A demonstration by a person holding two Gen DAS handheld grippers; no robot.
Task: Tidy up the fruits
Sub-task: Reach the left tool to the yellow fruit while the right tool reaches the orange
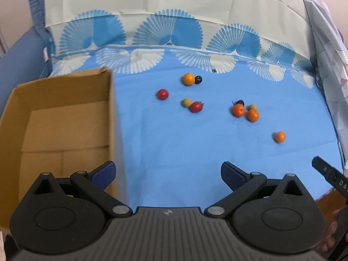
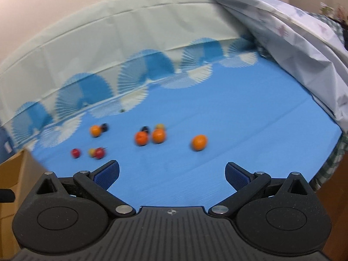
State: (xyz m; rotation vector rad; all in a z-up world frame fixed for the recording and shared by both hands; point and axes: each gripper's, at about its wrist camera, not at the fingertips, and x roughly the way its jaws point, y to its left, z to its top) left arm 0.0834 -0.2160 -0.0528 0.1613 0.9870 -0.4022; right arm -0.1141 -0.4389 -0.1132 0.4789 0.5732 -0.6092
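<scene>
Several small fruits lie on a blue cloth (image 1: 174,141): an orange (image 1: 188,79) with a dark fruit (image 1: 198,79) at the back, a red fruit (image 1: 162,94), a yellow one (image 1: 186,102) touching a red one (image 1: 196,107), two oranges (image 1: 239,110) (image 1: 253,115), and a lone orange (image 1: 280,136). An open cardboard box (image 1: 65,119) stands at the left and looks empty. My left gripper (image 1: 168,173) is open and empty beside the box's right wall. My right gripper (image 2: 173,173) is open and empty, short of the lone orange (image 2: 199,142).
The cloth rises into a pale backdrop with blue fan patterns (image 1: 169,30). A crumpled white sheet (image 2: 293,32) hangs along the right side. The box's corner (image 2: 13,174) shows at the left of the right wrist view. The right gripper's edge (image 1: 330,176) shows at the lower right.
</scene>
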